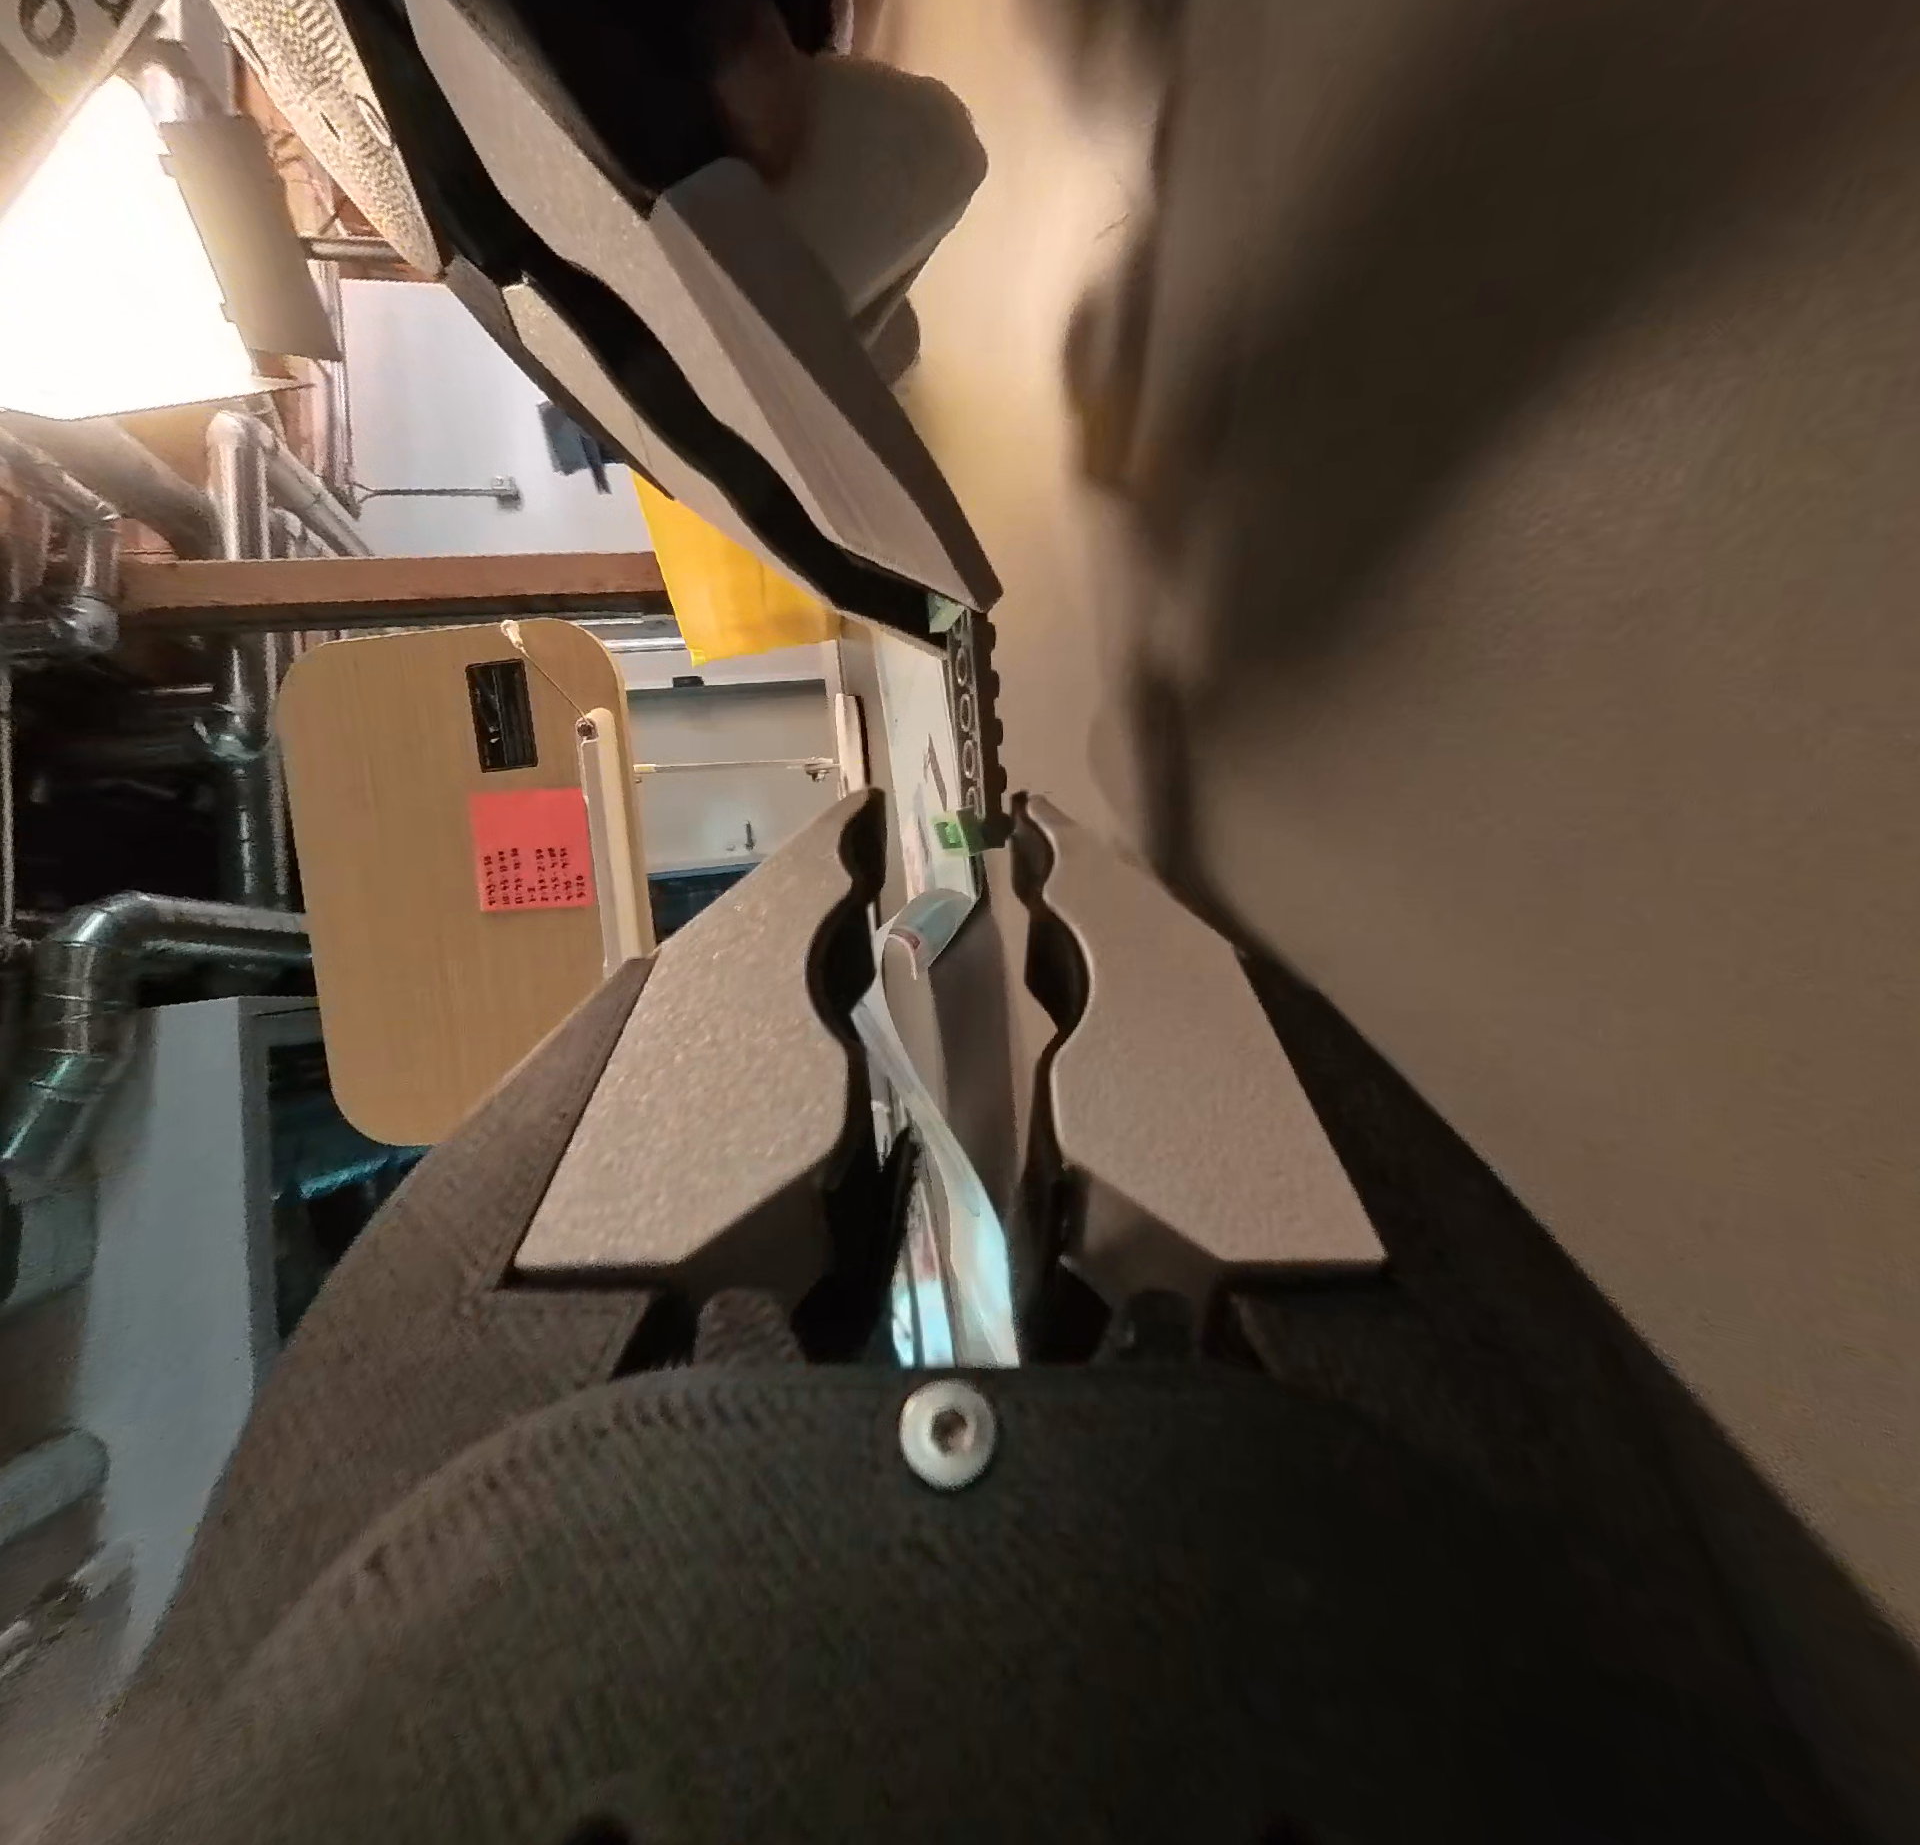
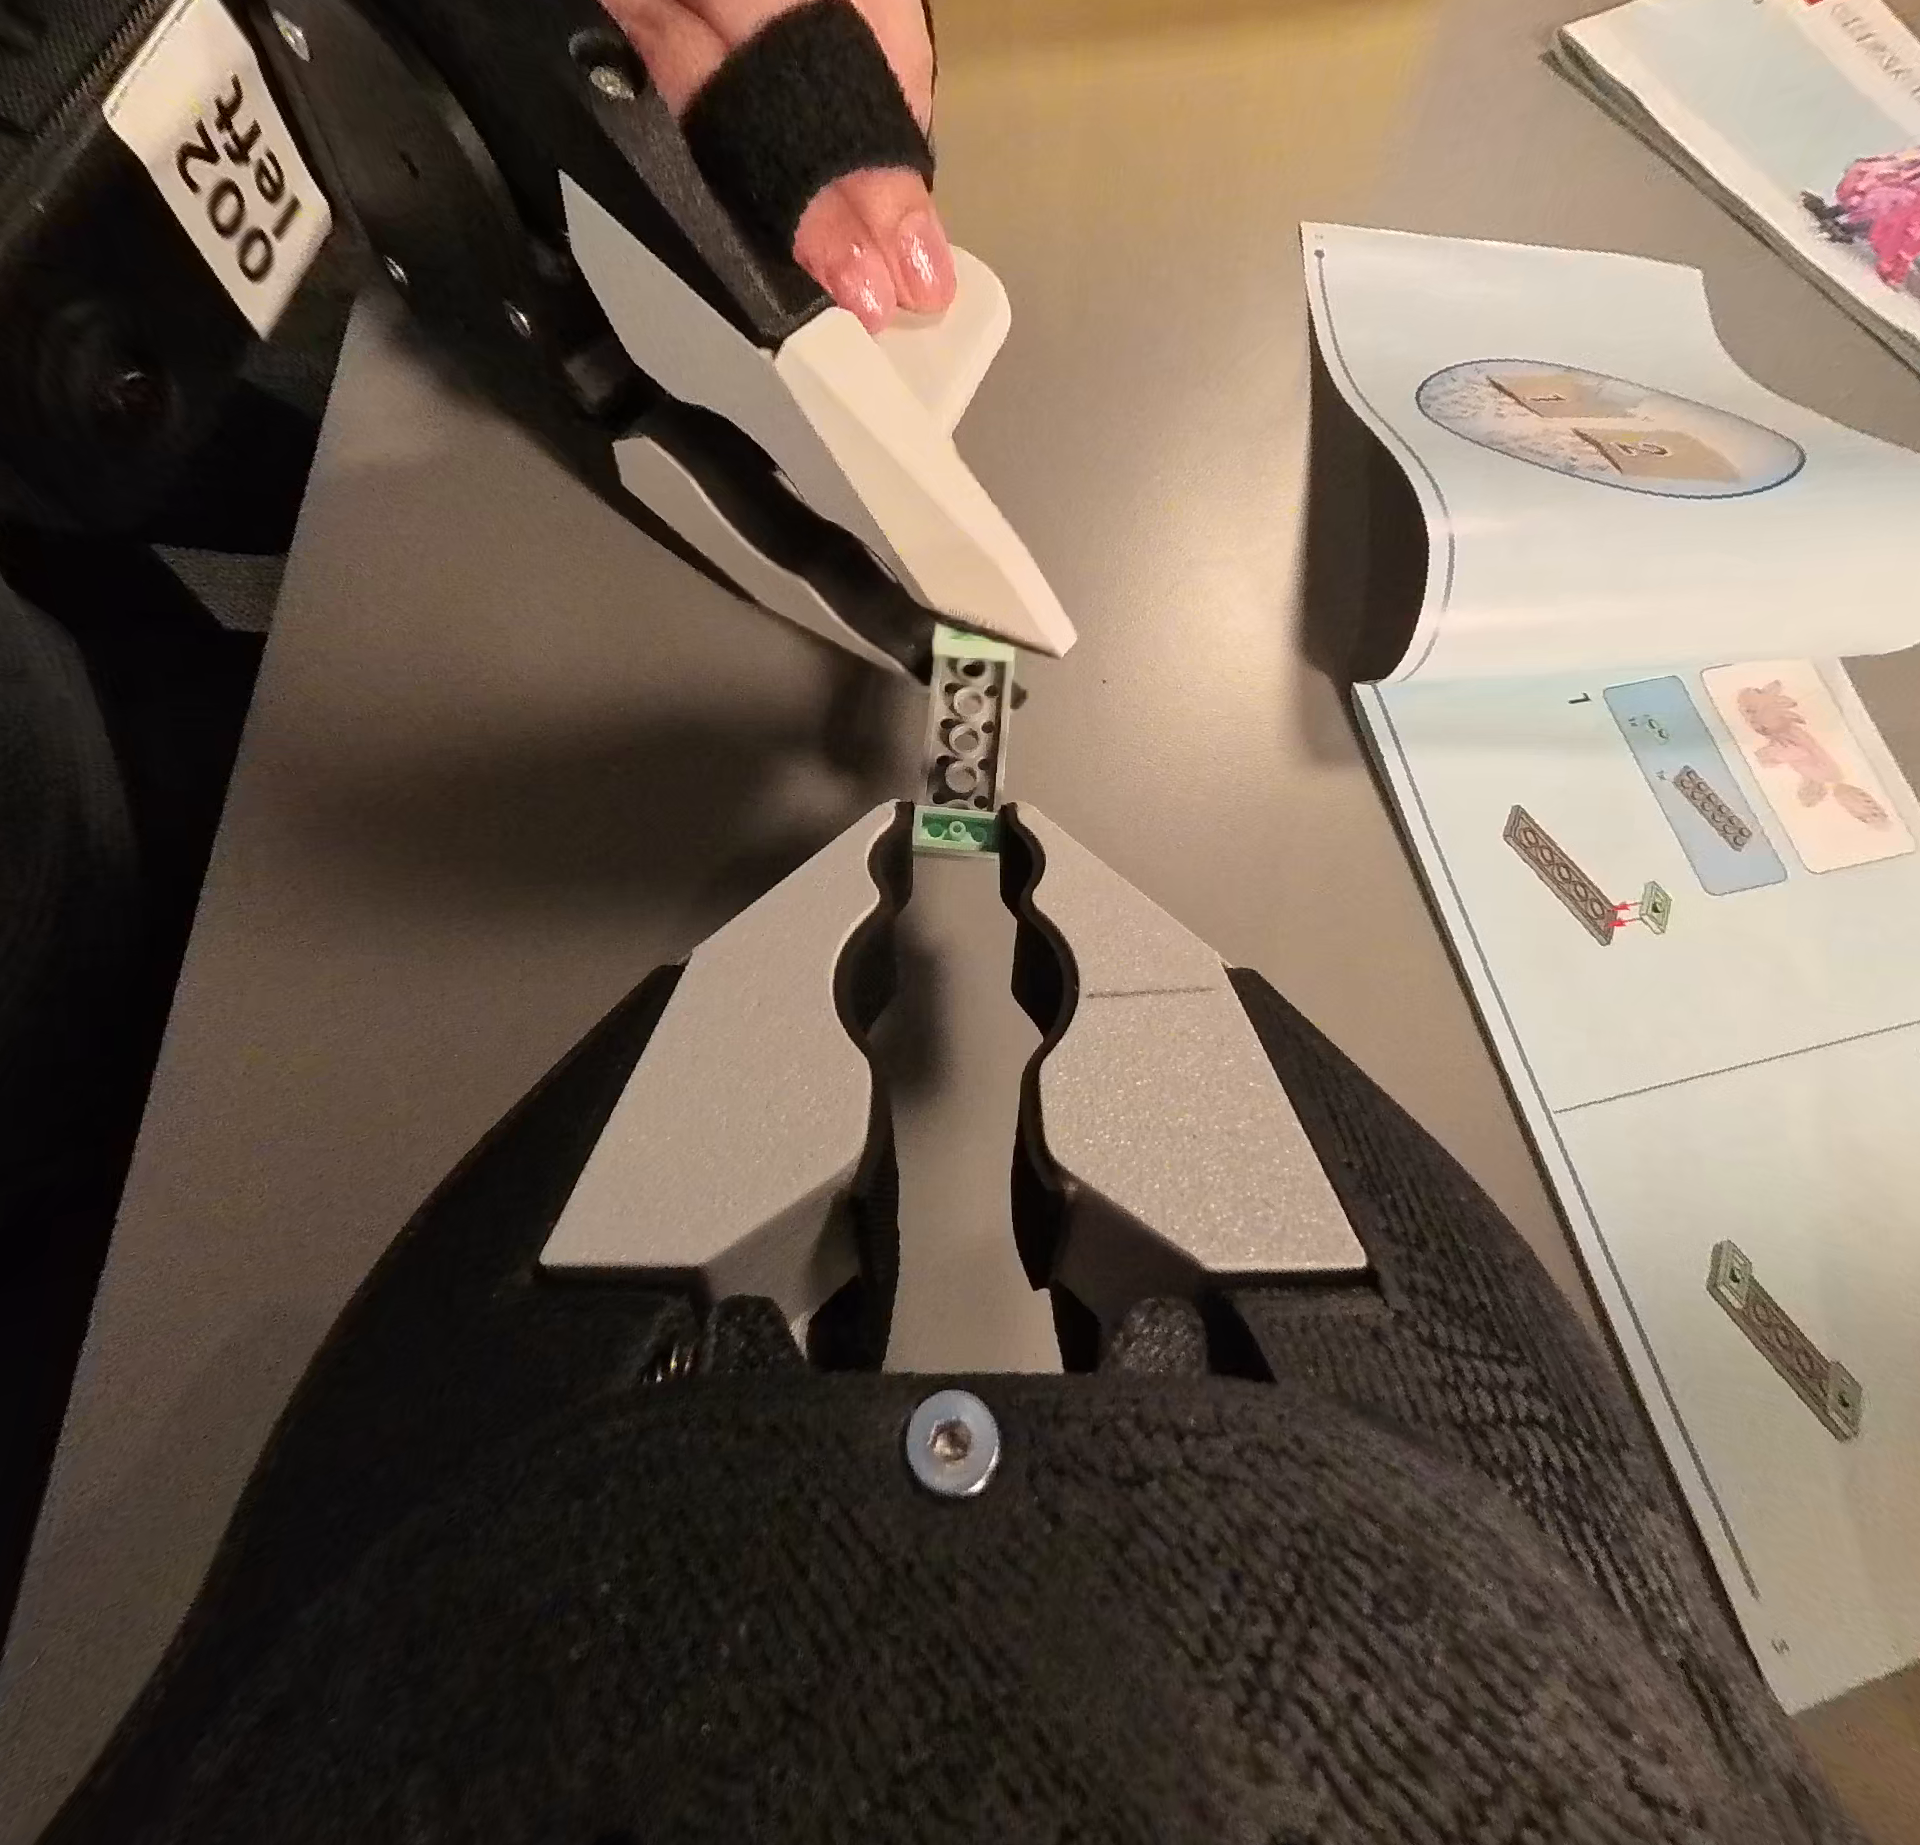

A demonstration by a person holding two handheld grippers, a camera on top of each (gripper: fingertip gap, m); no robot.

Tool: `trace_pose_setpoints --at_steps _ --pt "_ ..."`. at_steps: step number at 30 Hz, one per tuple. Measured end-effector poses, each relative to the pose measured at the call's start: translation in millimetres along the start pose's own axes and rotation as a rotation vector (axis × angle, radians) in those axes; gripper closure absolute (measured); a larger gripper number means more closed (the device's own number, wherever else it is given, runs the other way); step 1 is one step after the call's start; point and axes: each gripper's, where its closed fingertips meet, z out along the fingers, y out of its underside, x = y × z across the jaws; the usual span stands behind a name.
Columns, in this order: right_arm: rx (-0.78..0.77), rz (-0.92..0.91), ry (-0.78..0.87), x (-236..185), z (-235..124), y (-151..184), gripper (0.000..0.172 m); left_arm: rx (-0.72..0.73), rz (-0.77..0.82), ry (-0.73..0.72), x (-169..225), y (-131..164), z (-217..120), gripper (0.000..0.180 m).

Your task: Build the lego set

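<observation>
Dull grey-brown table (image 2: 1143, 289) fills the right wrist view. In the left wrist view the background is a workshop wall with metal pipes and a rounded wooden panel (image 1: 436, 860) that carries a pink note.

An open pale-blue instruction booklet (image 2: 1558, 964) lies flat on the table to the right, and a closed booklet (image 2: 1766, 81) lies beyond it.

The left gripper (image 2: 977, 652) is strapped to a person's hand (image 2: 790, 50) and reaches in from the upper left. The far end of the plate lies between its grey and white fingers. Its own view shows one fingertip (image 1: 1029, 819) against the plate's edge and a sliver of space on the other side, so I cannot tell whether it is clamped.

The right gripper (image 2: 956, 819) is closed almost to its tips, with both pads pressed on the ends of a small green plastic plate (image 2: 956, 834).

That green piece sits at the near end of a long grey studded plastic plate (image 2: 966, 730). The grey plate is held clear of the table between the two grippers, with another green bit (image 2: 961, 640) at its far end.

The assembly looks very light, stiff and smooth-sided. A pinch across flat opposite edges should hold best, since a hold on a corner would probably let it twist. The stud joints could pop apart if levered.
</observation>
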Motion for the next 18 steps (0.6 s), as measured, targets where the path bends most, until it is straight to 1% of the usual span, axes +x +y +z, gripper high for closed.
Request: trace_pose_setpoints --at_steps 2,4,8,13,15,17,18 --pt "0.001 0.004 -0.002 -0.1 0.8 0.4 0.157 -0.003 0.004 -0.009 -0.7 1.1 -0.7 0.161" --pt "0.009 0.011 -0.009 -0.7 0.4 -0.3 0.157 0.006 0.017 -0.007 0.6 0.3 -1.6 0.168" --pt "0.016 0.017 -0.014 -1.5 0.3 -1.0 0.157 0.001 0.028 -0.015 -0.4 0.6 -2.1 0.170" --pt "0.035 0.026 0.001 1.5 0.4 -2.3 0.157 -0.028 -0.052 0.024 -2.1 5.3 0.9 0.171" --pt "0.069 0.001 0.067 9.6 1.1 -6.3 0.156 -0.054 -0.125 0.059 -1.6 12.2 3.8 0.172" --pt "0.104 -0.103 0.164 16.2 1.0 -13.4 0.133 -0.053 -0.273 0.116 -2.7 16.9 5.6 0.171" --pt "0.103 -0.172 0.224 19.6 1.4 -15.6 0.125 -0.051 -0.347 0.143 -4.0 18.9 6.3 0.172"
